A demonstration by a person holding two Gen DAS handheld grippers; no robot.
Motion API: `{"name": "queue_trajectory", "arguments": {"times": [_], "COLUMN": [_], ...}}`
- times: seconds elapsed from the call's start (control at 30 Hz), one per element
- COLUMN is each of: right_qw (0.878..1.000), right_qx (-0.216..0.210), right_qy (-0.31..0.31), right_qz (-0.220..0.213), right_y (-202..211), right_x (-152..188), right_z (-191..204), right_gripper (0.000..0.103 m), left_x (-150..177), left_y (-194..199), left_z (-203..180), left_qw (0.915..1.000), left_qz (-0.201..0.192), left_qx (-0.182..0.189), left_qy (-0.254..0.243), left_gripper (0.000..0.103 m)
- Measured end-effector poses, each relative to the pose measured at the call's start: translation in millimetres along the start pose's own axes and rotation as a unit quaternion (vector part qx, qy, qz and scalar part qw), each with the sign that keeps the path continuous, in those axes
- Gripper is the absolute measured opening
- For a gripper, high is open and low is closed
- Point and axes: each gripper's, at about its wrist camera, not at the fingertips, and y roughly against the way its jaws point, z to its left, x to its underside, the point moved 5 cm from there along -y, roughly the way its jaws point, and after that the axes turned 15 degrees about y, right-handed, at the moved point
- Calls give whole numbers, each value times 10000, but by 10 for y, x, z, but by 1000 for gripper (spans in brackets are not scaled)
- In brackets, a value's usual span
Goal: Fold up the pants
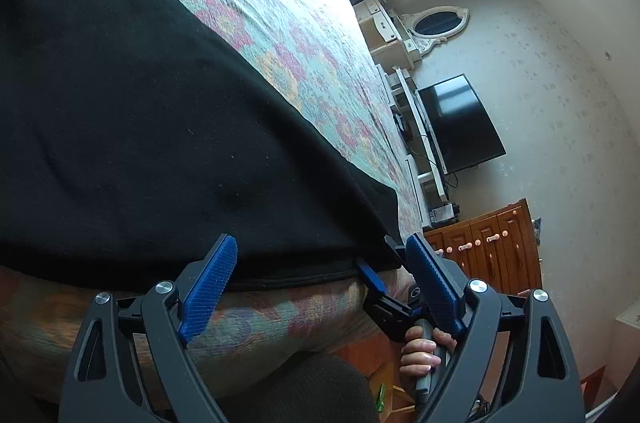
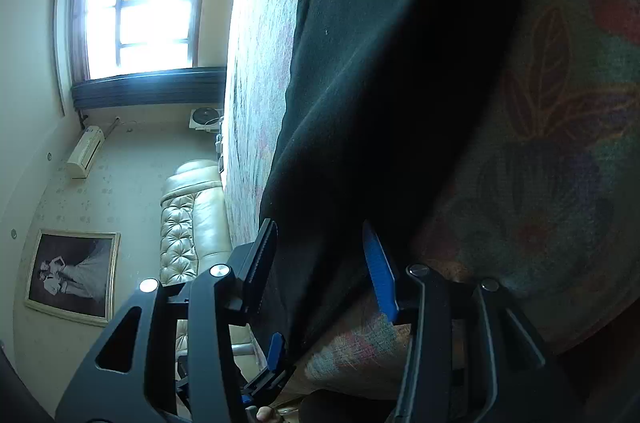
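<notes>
black pants [image 1: 132, 127] spread on a floral bedspread [image 1: 272, 23], both grippers at the bed's near edge.

the pants lie flat on the bedspread with one hemmed edge along the bed's near edge and a corner hanging just over it. the left gripper [image 1: 324, 263] sits at that edge with its blue pads far apart, the pants' edge in front of them and nothing pressed between. in the right wrist view, the right gripper [image 2: 320, 255] has its jaws partly apart with the dark cloth running between them; the pads do not look pressed on it. a hand [image 1: 420, 351] grips the handle of that right gripper just beside the pants' corner.
</notes>
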Motion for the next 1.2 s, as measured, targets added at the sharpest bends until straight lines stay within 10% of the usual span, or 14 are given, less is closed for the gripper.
{"name": "queue_trajectory", "arguments": {"times": [0.5, 0.7, 1.2], "right_qw": [9994, 9995, 9991], "right_qx": [-325, -312, -381], "right_qy": [51, -50, -10], "right_qz": [-56, -52, -191], "right_y": [-115, -88, -73], "right_x": [-86, -74, -40], "right_z": [99, -56, -114], "right_gripper": [39, 24, 24], "left_x": [174, 108, 59], "left_y": [-101, -141, -133], "left_z": [261, 308, 317], "left_qw": [9752, 9715, 9694], "left_qz": [-603, -904, -1151], "left_qx": [601, 482, 485], "left_qy": [2043, 2136, 2114], "left_gripper": [85, 85, 85]}}
